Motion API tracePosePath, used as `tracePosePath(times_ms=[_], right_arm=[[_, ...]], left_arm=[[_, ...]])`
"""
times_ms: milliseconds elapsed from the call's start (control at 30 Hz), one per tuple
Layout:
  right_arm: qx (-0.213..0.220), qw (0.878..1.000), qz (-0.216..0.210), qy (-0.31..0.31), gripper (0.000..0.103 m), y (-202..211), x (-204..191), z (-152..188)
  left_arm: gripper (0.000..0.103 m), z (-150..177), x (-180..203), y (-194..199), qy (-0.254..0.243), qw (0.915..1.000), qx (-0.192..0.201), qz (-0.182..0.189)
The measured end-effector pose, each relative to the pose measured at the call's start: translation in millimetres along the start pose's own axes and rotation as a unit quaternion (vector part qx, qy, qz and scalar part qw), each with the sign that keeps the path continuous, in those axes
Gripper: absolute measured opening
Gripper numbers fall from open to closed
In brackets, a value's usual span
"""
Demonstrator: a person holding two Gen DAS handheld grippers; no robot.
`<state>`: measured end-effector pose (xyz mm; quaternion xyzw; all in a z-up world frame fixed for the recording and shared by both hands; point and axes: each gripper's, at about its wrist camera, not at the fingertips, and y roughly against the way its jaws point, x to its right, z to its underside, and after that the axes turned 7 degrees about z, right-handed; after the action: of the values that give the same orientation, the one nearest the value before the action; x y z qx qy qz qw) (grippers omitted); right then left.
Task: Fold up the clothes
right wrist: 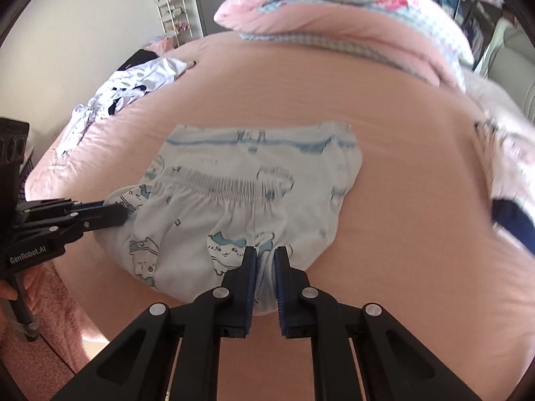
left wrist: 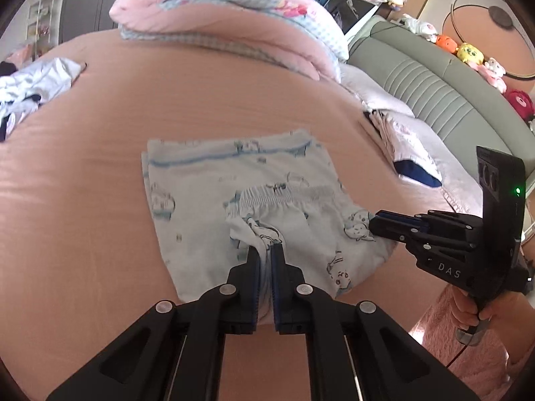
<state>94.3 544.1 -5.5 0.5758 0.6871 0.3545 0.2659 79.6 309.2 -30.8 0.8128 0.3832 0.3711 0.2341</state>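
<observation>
Cotton shorts (left wrist: 254, 200) on the bed (left wrist: 83, 200): you're pinching the near hem in both.
Left hand-held gripper (left wrist: 265, 250) and right hand-held gripper (right wrist: 265, 254) are gripping fabric; waistband is lying crosswise ahead.

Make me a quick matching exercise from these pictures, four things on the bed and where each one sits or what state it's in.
Things:
1. printed pants
2. pink quilt
3. crumpled white clothes
4. left gripper

Places or states:
A. folded at the far end of the bed
B. heaped at the far left edge
C. jaws shut on fabric
D. spread in the middle of the pink sheet

Pairs: 1-D, 2-A, 3-B, 4-C
</observation>
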Motion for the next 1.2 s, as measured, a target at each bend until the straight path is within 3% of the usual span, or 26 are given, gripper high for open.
tracePosePath(times_ms=[100,167,267,333,367,433,467,500,633,667,700,867,1000,1200], right_arm=[[0.009,1.000,-0.014,0.002,0.008,-2,2,-17],[-0.031,0.999,-0.027,0.001,0.008,-21,1,-25],[-0.070,0.996,-0.049,-0.013,0.011,-38,6,-25],[-0.081,0.994,-0.065,-0.030,0.043,-42,12,-18],[-0.086,0.993,-0.072,-0.036,0.048,-43,13,-14],[-0.100,0.991,-0.083,-0.043,0.050,-45,15,-2],[-0.107,0.989,-0.087,-0.048,0.050,-46,16,4],[-0.113,0.988,-0.090,-0.054,0.050,-47,16,10],[-0.100,0.990,-0.087,-0.052,0.019,-40,9,23],[-0.092,0.991,-0.081,-0.046,0.015,-37,6,23],[-0.084,0.993,-0.073,-0.039,0.012,-34,3,21],[-0.025,1.000,-0.016,-0.001,0.010,-12,-10,11],[0.025,1.000,-0.004,0.008,0.009,6,-13,6],[0.061,0.998,0.006,0.004,0.007,-1,-8,-37]], left_arm=[[0.005,-17,-1,-7,-0.012,0.9999,-0.001,0.007],[0.005,-21,-7,-22,-0.007,0.9992,-0.038,-0.002],[0.006,-12,-22,-31,0.030,0.9971,-0.068,0.018],[0.016,-1,-29,-30,0.041,0.9968,-0.065,0.024],[0.020,4,-32,-31,0.046,0.9964,-0.065,0.029],[0.033,14,-37,-36,0.061,0.9948,-0.069,0.043],[0.033,18,-39,-40,0.071,0.9934,-0.075,0.051],[0.033,20,-39,-42,0.073,0.9928,-0.077,0.055],[0.031,18,-19,-35,0.021,0.9965,-0.053,0.061],[0.027,18,-14,-34,0.011,0.9972,-0.044,0.059],[0.013,18,-10,-33,0.001,0.9978,-0.037,0.055],[0.007,17,3,-23,-0.030,0.9990,-0.007,0.031],[0.007,5,5,-7,-0.032,0.9982,0.042,0.030],[0.007,-39,1,-4,-0.059,0.9955,0.074,0.006]])
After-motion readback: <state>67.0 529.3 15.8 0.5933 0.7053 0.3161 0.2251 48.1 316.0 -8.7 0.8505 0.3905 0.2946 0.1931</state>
